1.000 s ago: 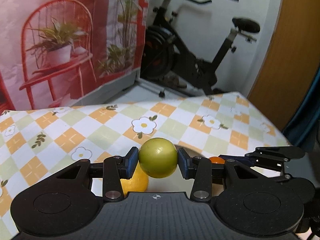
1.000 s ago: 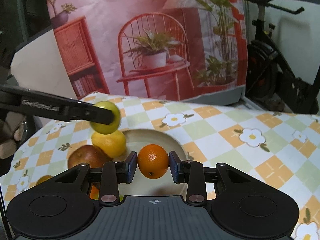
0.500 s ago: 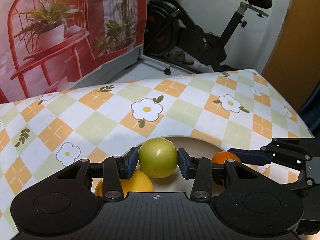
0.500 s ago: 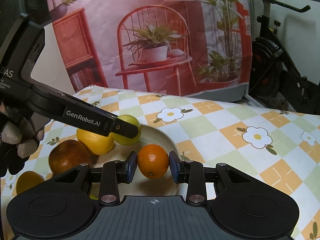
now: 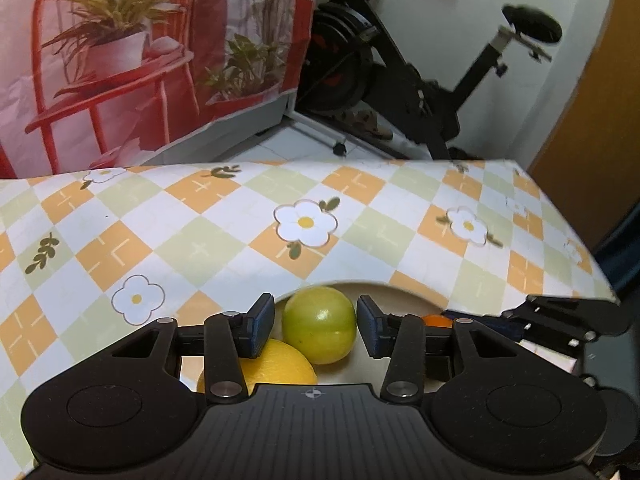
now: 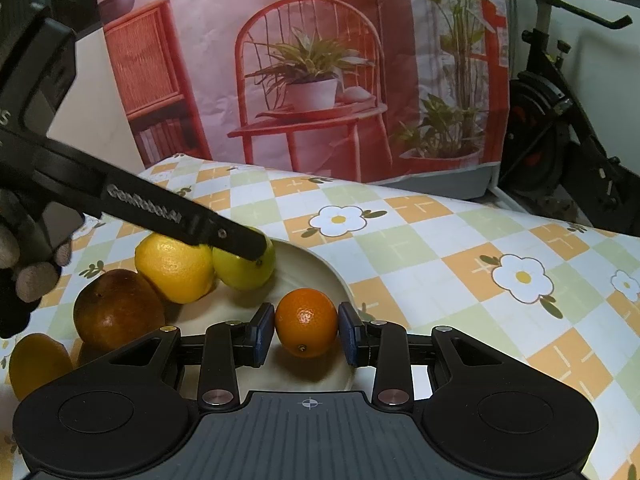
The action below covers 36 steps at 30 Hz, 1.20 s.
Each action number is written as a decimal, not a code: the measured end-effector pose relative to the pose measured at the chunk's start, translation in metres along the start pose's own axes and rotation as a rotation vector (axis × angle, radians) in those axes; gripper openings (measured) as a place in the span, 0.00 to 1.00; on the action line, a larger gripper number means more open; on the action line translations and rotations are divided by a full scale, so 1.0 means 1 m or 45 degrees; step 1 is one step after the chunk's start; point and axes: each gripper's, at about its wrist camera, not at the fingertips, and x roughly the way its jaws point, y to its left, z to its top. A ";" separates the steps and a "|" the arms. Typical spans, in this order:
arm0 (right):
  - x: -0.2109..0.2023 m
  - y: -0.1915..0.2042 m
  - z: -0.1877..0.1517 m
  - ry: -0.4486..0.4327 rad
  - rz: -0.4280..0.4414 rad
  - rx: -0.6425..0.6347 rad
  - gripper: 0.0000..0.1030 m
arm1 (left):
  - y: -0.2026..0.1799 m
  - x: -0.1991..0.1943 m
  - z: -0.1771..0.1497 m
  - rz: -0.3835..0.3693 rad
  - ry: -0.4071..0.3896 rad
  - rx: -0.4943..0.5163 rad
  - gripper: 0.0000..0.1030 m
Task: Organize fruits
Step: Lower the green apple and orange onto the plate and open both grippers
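Note:
In the left wrist view my left gripper [image 5: 316, 328] has its jaws slightly apart around a green fruit [image 5: 319, 330] that rests in the cream plate [image 5: 396, 294] against a yellow lemon [image 5: 272, 368]; small gaps show at both pads. In the right wrist view my right gripper [image 6: 306, 332] is shut on an orange [image 6: 306, 322] low over the plate [image 6: 316, 264]. The left gripper's finger [image 6: 224, 236] lies over the green fruit [image 6: 244, 274] beside the lemon [image 6: 174, 268]. A brown fruit [image 6: 118, 312] sits at the plate's left.
A yellow-orange fruit [image 6: 36, 364] lies on the checked tablecloth [image 6: 460, 248] left of the plate. A printed backdrop [image 6: 312, 60] stands behind the table. An exercise bike [image 5: 420, 80] is beyond the table's far edge.
The left gripper came down with the green fruit, set it in the plate beside the lemon and opened its jaws a little. The right gripper lowered the orange toward the plate.

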 end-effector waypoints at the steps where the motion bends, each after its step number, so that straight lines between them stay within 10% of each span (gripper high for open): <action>1: 0.002 0.001 0.001 0.001 -0.002 -0.007 0.31 | 0.001 -0.004 0.000 -0.005 -0.018 -0.012 0.46; 19: 0.028 0.021 0.018 -0.008 -0.031 -0.102 0.36 | 0.025 -0.054 -0.008 0.044 -0.173 -0.122 0.46; 36: -0.050 0.023 0.004 -0.130 -0.104 0.022 0.41 | 0.009 -0.105 -0.036 0.069 -0.252 -0.074 0.47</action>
